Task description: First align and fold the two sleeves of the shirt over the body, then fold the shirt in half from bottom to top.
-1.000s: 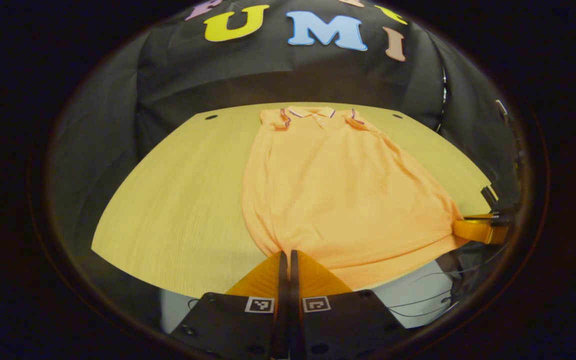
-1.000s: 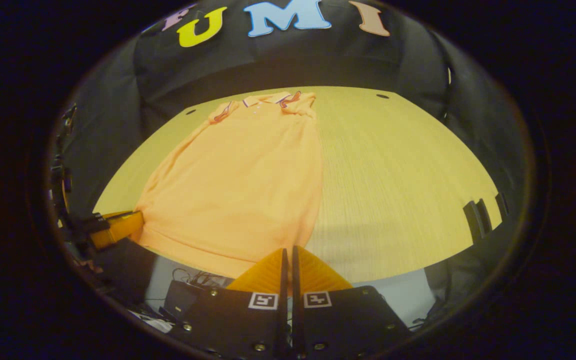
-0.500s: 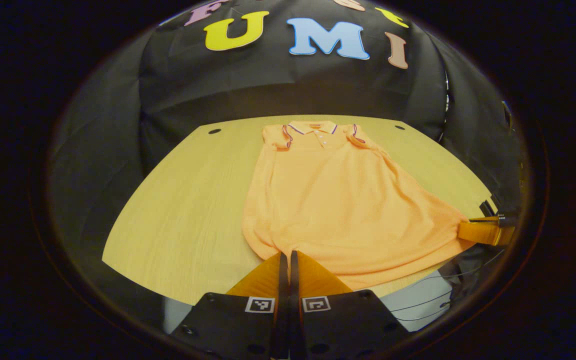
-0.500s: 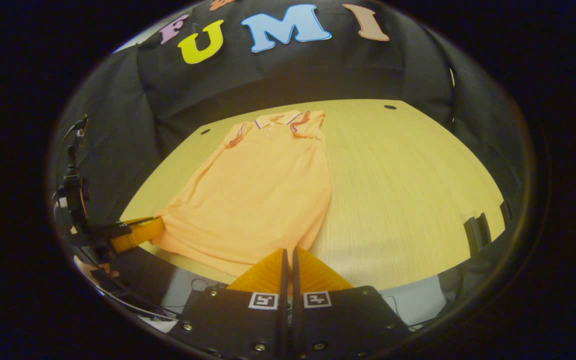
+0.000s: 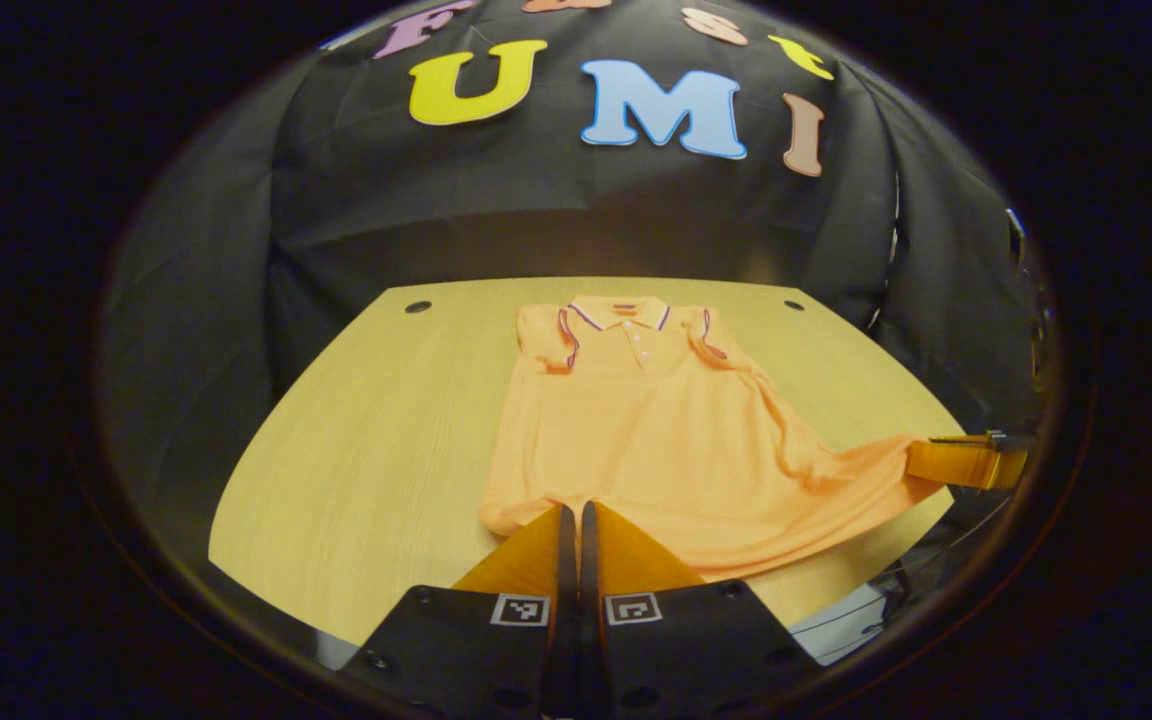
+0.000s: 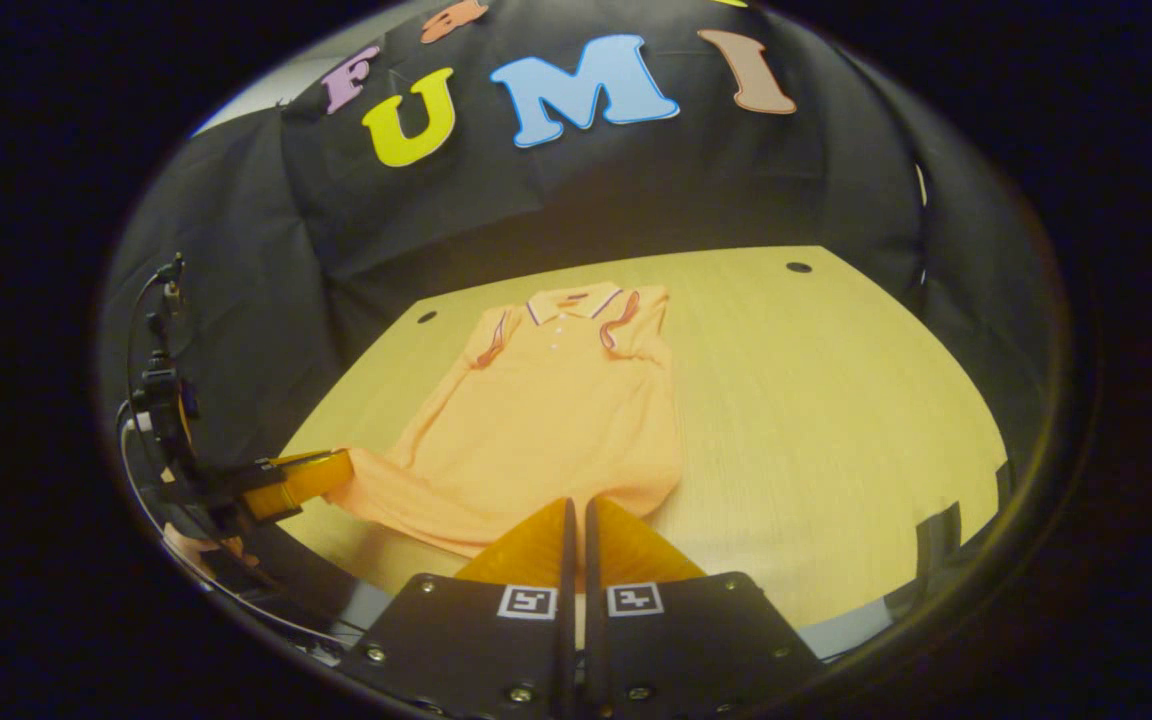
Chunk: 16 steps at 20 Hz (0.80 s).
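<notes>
An orange polo shirt (image 5: 636,430) lies collar-away on the wooden table (image 5: 366,430), both sleeves folded in over the chest. In the left gripper view my left gripper (image 5: 571,512) is shut on the hem's left corner, which is raised off the table. The right gripper (image 5: 961,462) shows far right, holding the other hem corner stretched out. In the right gripper view the shirt (image 6: 546,420) runs from the collar down to my right gripper (image 6: 576,505), shut on the hem. The left gripper (image 6: 298,478) pinches the hem at the left, with the hem sagging between the two.
The table (image 6: 836,400) has small round holes at its far corners (image 5: 418,306) (image 5: 794,305). A dark clamp-like object (image 6: 936,525) sits at the table's near right edge. Cables and a stand (image 6: 161,400) hang at the left.
Both grippers have risen and moved away from the table's front edge toward the collar, lifting the hem with them. The shirt's flat part looks shorter now.
</notes>
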Motion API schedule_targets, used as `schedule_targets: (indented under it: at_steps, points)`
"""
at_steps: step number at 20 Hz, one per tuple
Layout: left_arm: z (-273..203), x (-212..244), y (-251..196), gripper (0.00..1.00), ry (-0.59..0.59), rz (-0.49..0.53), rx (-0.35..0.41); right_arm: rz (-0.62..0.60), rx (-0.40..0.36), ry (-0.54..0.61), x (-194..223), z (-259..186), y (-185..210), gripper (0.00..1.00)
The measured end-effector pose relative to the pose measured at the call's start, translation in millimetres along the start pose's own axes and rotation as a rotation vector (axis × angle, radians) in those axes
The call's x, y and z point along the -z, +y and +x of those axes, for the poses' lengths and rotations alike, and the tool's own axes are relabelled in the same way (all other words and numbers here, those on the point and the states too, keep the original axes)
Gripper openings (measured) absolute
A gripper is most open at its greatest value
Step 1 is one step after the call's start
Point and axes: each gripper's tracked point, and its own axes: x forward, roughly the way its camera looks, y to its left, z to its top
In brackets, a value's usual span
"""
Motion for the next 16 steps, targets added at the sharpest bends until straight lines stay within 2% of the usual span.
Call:
schedule_targets:
  at_steps: [7, 9, 10, 11, 16]
  points:
    - [54.5, -71.5, -7.0, 0.06, -0.041, 0.005, 0.052, 0.078, 0.006, -0.068, -72.6, 38.3, 0.6, 0.05]
    - [72.7, -88.7, -5.2, 0.06, -0.046, 0.001, 0.068, 0.089, 0.029, -0.086, -92.1, 53.0, -5.3, 0.04]
    - [81.9, -98.2, -4.7, 0.06, -0.050, -0.002, 0.074, 0.083, 0.046, -0.095, -101.3, 60.0, -9.0, 0.08]
    - [90.9, -108.5, -5.0, 0.06, -0.055, -0.005, 0.083, 0.076, 0.060, -0.102, -112.0, 66.2, -12.1, 0.04]
    - [142.3, -156.6, -5.6, 0.06, -0.082, 0.000, 0.121, 0.060, 0.107, -0.136, -161.3, 103.6, -18.2, 0.04]
